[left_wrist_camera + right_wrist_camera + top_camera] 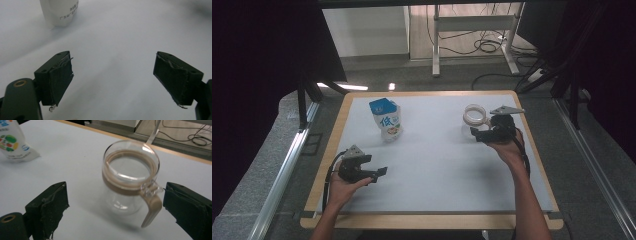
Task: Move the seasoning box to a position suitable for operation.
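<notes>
At the far right of the table (332, 150), just in front of your right gripper (477, 133), stands the glass jug (475, 116). It is upright, its long axis vertical and its open mouth facing up. In the right gripper view its tan handle (151, 210) juts toward the jaw on that view's right side and hangs down along the wall. The jug is clear glass with a tan band below the rim. Your right gripper's jaws are spread wide, one on each side of the jug's near side, with neither pad pressing on it. The table's far edge lies near behind the jug, the right edge a little farther off. Open white surface runs left to the milk carton (386, 120), well apart. Your left gripper (379, 172) sits at the near left, jaws wide apart and holding nothing, bare table ahead.
</notes>
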Tool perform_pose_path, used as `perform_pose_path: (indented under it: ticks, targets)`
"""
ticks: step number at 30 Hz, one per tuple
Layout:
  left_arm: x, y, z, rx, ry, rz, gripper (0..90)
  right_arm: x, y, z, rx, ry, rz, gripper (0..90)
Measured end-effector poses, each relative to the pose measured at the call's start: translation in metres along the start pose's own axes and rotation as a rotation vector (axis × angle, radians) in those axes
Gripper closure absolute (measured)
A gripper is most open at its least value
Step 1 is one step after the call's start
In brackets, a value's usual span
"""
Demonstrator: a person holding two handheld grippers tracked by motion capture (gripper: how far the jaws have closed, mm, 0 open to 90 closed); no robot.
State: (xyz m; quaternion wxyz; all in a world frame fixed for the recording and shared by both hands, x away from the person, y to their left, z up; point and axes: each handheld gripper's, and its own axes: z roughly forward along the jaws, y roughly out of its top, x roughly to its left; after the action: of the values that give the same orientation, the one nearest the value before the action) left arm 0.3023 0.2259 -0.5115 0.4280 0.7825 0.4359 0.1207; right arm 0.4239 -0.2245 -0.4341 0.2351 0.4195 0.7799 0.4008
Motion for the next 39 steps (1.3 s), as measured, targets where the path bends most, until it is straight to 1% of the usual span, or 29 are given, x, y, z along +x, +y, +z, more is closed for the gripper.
perform_pose_path:
  ticks: [1,2,3,5,7,9,10,12,13,15,16,17,20,21,22,25,27,28,30,32,33,34,35,36,39]
  targets:
    - [0.000,0.000,0.000,-0.001,-0.001,0.005,15.6,0.000,0.000,0.000,0.000,0.000,0.000,6.2]
    - [0.000,0.000,0.001,-0.001,-0.001,0.006,16.0,-0.001,0.006,0.007,0.009,-0.002,-0.011,5.5]
    - [-0.001,0.000,0.001,0.005,-0.004,0.004,16.0,-0.001,0.009,0.010,0.008,-0.009,-0.017,5.4]
    - [-0.001,0.000,0.002,0.010,-0.006,0.005,16.0,-0.002,0.012,0.012,0.003,-0.015,-0.017,5.4]
    - [-0.001,0.000,0.003,0.020,-0.006,0.005,15.9,-0.006,0.020,0.022,0.010,-0.026,-0.024,4.4]
    - [-0.001,0.000,0.003,0.022,-0.005,0.006,15.9,-0.008,0.023,0.025,0.020,-0.027,-0.022,4.1]
    - [-0.001,0.000,0.003,0.023,-0.004,0.004,15.7,-0.010,0.028,0.031,0.025,-0.033,-0.037,4.1]
    - [0.000,0.000,0.003,0.025,-0.004,0.006,15.5,-0.010,0.030,0.034,0.025,-0.033,-0.039,4.0]
    - [0.000,0.000,0.003,0.028,-0.002,0.005,15.4,-0.012,0.034,0.040,0.034,-0.037,-0.041,3.6]
    - [0.000,0.000,0.002,0.029,0.001,0.005,15.4,-0.012,0.036,0.046,0.041,-0.038,-0.045,3.5]
    - [0.000,0.000,0.002,0.028,0.001,0.004,15.4,-0.012,0.037,0.048,0.035,-0.044,-0.049,3.5]
    - [0.000,0.000,0.002,0.028,0.001,0.004,15.4,-0.012,0.038,0.051,0.040,-0.039,-0.045,3.3]
    - [0.001,-0.001,0.001,0.028,0.000,0.003,15.2,-0.011,0.037,0.058,0.060,-0.034,-0.051,2.8]
    - [0.001,-0.001,0.001,0.028,0.001,0.001,15.2,-0.009,0.037,0.063,0.064,-0.054,-0.060,2.2]
    - [0.001,-0.001,0.001,0.026,0.001,-0.002,15.2,-0.009,0.036,0.064,0.070,-0.061,-0.060,2.3]
    - [0.001,-0.001,0.002,0.029,-0.001,0.003,15.1,-0.012,0.035,0.068,0.079,-0.051,-0.045,2.4]
    - [0.001,-0.001,0.002,0.030,0.000,0.004,15.1,-0.016,0.031,0.074,0.096,-0.056,-0.033,2.3]
    - [0.000,-0.002,0.002,0.027,-0.001,0.000,15.1,-0.019,0.029,0.079,0.112,-0.049,-0.026,2.4]
    - [0.000,-0.002,0.002,0.026,-0.002,0.001,15.1,-0.021,0.026,0.084,0.124,-0.050,-0.022,2.9]
    - [0.000,-0.002,0.004,0.034,-0.002,0.007,14.9,-0.022,0.024,0.089,0.134,-0.040,-0.025,4.3]
    - [0.000,-0.002,0.004,0.034,-0.002,0.007,14.9,-0.022,0.024,0.089,0.134,-0.040,-0.025,4.3]
    - [0.000,-0.002,0.004,0.034,-0.002,0.005,14.9,-0.022,0.021,0.093,0.134,-0.041,-0.029,7.9]
    - [0.000,-0.002,0.004,0.035,-0.002,0.006,14.9,-0.022,0.021,0.093,0.134,-0.041,-0.029,7.9]
    - [-0.001,-0.002,0.005,0.033,-0.003,0.005,14.8,-0.022,0.019,0.096,0.130,-0.032,-0.030,10.7]
    - [-0.001,-0.002,0.005,0.032,-0.007,0.007,14.9,-0.021,0.019,0.096,0.127,-0.031,-0.034,10.9]
